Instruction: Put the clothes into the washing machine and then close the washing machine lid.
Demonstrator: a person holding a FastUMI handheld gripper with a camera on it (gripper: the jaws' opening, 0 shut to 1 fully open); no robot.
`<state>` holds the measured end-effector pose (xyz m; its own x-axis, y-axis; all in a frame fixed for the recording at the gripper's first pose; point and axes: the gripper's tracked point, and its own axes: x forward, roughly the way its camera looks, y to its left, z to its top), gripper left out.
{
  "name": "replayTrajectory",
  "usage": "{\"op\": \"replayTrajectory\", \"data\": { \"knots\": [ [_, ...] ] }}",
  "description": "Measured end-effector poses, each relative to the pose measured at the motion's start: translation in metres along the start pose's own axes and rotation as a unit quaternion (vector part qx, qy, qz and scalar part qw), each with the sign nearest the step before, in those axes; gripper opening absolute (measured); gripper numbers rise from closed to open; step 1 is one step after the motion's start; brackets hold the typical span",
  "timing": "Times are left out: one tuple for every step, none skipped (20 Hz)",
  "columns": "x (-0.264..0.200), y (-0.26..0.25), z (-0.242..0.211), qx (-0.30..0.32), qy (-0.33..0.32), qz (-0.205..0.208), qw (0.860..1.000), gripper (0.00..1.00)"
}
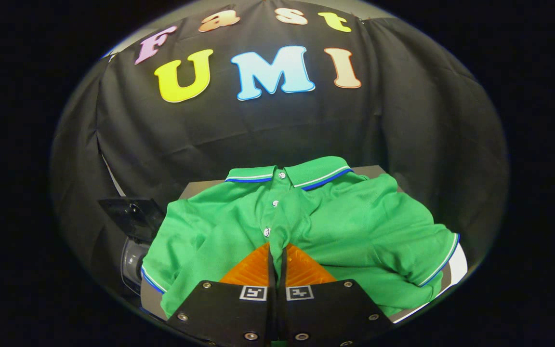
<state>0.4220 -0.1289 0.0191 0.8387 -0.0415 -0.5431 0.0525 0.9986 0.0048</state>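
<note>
Garment: green polo shirt (354,221), collar trimmed in white and blue, three buttons on the placket.
Garment position: spread face-up over a grey bench (200,188), collar on the far side from the claw, sleeves out to either side, cloth rumpled.
Claw (277,248): fingers drawn together, a fold of the shirt front just below the lowest button pinched between the tips.
Claw contact: both fingers press on the cloth, which rises to a ridge at the tips.
Left of bench: dark glossy appliance (130,221) with a rounded clear part below the bench edge; its kind cannot be told.
Backdrop: black cloth wall (427,120) behind the bench.
</note>
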Motion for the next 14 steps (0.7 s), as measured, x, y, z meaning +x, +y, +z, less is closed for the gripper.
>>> {"op": "replayTrajectory", "data": {
  "knots": [
    [-0.002,-0.001,0.001,-0.002,-0.003,-0.006,1.000,0.00],
    [-0.002,0.000,-0.001,-0.001,-0.003,-0.010,1.000,0.00],
    [-0.003,0.001,-0.001,-0.002,-0.004,-0.014,1.000,0.00],
    [-0.004,0.001,-0.001,-0.002,-0.002,-0.022,1.000,0.00],
    [-0.007,0.002,0.002,-0.002,-0.004,-0.029,1.000,0.00],
    [-0.010,0.002,0.007,0.001,-0.010,-0.037,0.999,0.00],
    [-0.014,0.003,0.014,0.007,-0.016,-0.047,0.999,0.00],
    [-0.018,0.005,0.020,0.013,-0.024,-0.056,0.998,0.00],
    [-0.023,0.010,0.026,0.017,-0.031,-0.066,0.997,0.00],
    [-0.030,0.015,0.034,0.018,-0.037,-0.077,0.996,0.00],
    [-0.036,0.021,0.040,0.016,-0.043,-0.088,0.995,0.00],
    [-0.044,0.027,0.049,0.010,-0.049,-0.102,0.994,0.00],
    [-0.052,0.034,0.058,0.007,-0.056,-0.116,0.992,0.00],
    [-0.060,0.044,0.070,0.006,-0.063,-0.125,0.990,0.00]
  ]
}}
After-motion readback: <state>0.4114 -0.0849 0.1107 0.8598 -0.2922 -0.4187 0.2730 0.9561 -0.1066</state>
